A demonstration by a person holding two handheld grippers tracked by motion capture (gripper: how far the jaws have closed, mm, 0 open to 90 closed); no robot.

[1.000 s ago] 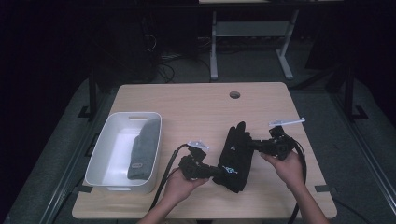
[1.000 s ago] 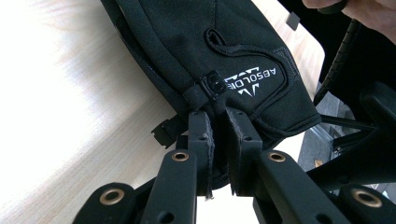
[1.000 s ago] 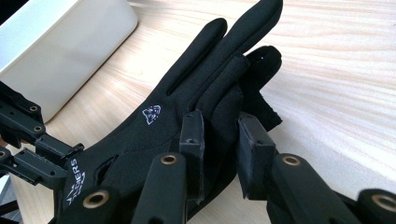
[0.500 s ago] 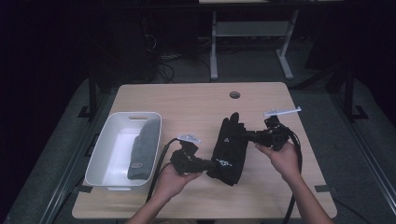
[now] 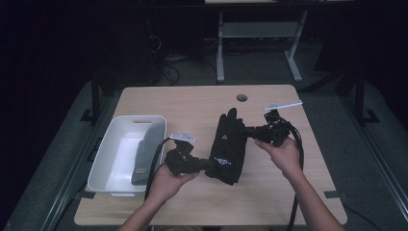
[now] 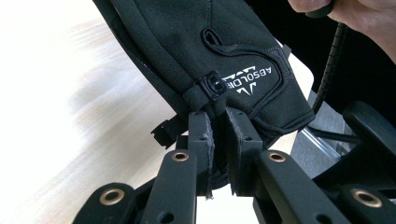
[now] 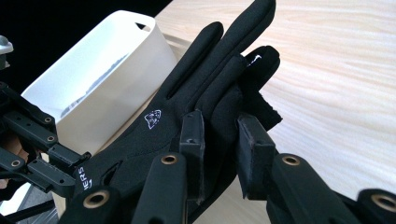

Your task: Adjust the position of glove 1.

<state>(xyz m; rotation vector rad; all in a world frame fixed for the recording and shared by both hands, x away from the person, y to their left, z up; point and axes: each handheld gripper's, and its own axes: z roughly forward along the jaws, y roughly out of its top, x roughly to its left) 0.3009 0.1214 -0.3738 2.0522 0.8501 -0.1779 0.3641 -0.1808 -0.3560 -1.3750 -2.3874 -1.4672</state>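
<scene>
A black glove [image 5: 230,147] with white lettering hangs stretched between my two grippers above the wooden table [image 5: 202,103]. My left gripper [image 5: 208,164] is shut on the glove's cuff [image 6: 261,112], the pads pinching the hem near a small clip. My right gripper [image 5: 246,130] is shut on the glove's finger end [image 7: 219,116], its pads pressed on either side of the fabric. In the right gripper view the glove's fingers [image 7: 233,51] point up and away, with the left gripper [image 7: 32,154] at the far end.
A white plastic bin [image 5: 108,159] stands at the table's left with a grey folded item [image 5: 146,154] inside. A round cable hole [image 5: 242,97] sits near the table's far edge. Desk legs and cables [image 5: 226,48] stand on the floor behind.
Both hands have lifted the glove off the table and carried it slightly left and away. The grips on it stay the same.
</scene>
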